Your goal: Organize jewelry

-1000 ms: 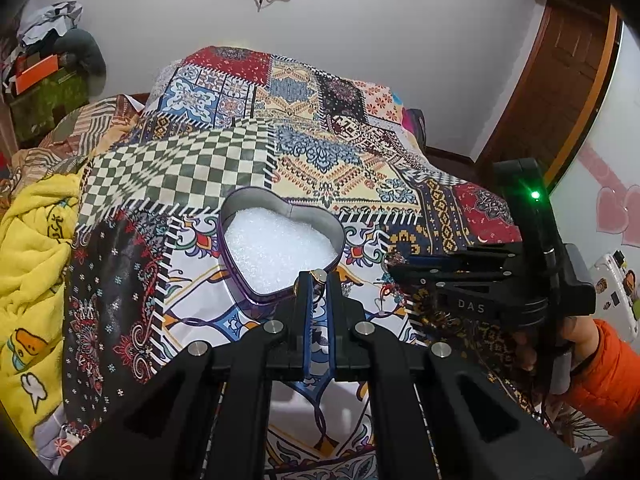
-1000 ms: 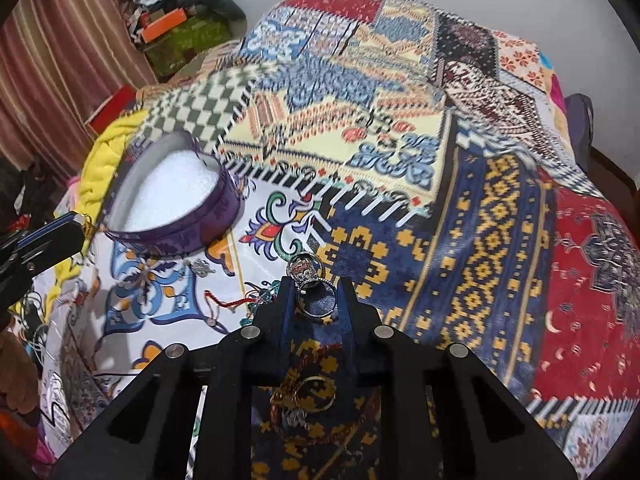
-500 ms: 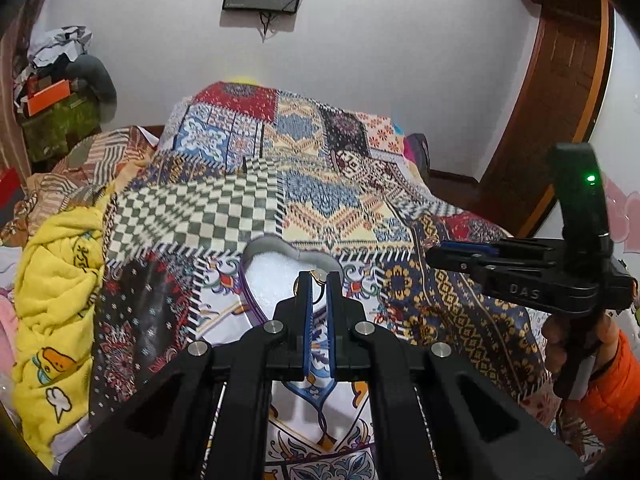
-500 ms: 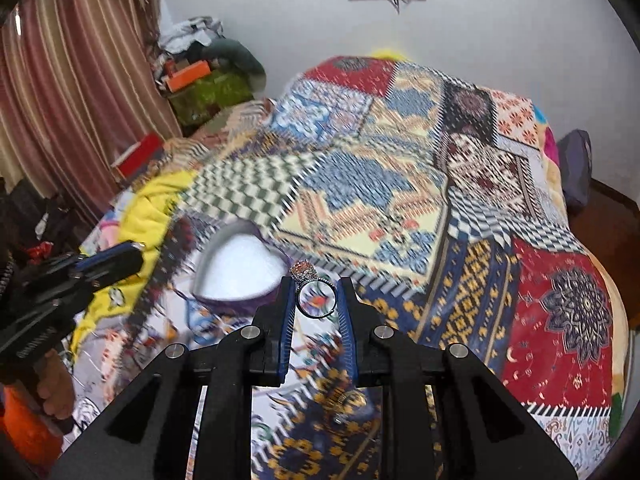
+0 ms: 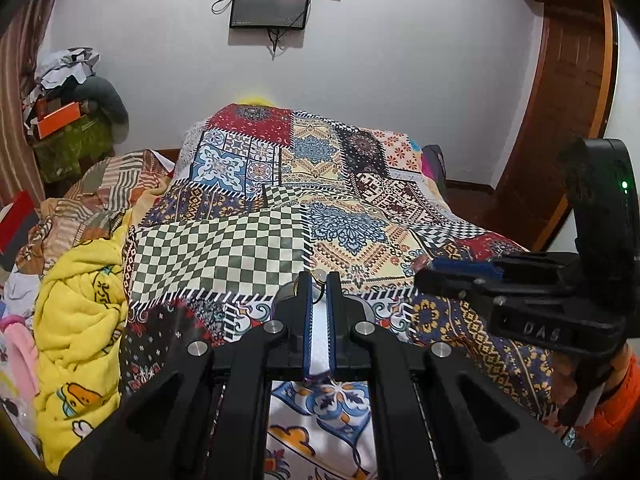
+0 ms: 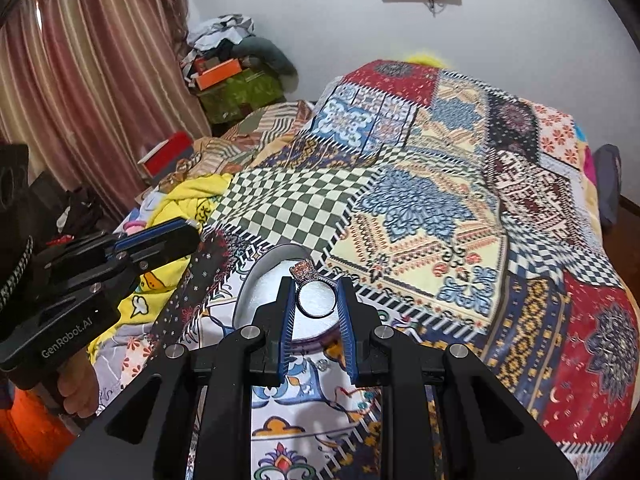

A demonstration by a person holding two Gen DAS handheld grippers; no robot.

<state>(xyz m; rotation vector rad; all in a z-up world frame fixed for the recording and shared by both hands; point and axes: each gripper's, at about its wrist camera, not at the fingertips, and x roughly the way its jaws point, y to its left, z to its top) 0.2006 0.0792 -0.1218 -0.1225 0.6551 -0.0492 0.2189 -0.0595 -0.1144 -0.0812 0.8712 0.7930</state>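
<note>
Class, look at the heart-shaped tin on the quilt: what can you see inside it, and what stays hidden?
Inside the heart-shaped tin only a white filling shows. The right gripper, shut on a silver ring, covers much of the interior, so whether any jewelry lies inside cannot be told.

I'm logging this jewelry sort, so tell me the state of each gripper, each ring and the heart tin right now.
Right gripper: shut on a ring.
Silver ring: upright between the pads, pink stone cluster on top.
Left gripper: shut on a small ring.
Gold ring: pinched at the fingertips, pale stone on top, mostly hidden.
Heart tin: open, lying on the quilt, white filling inside.
</note>
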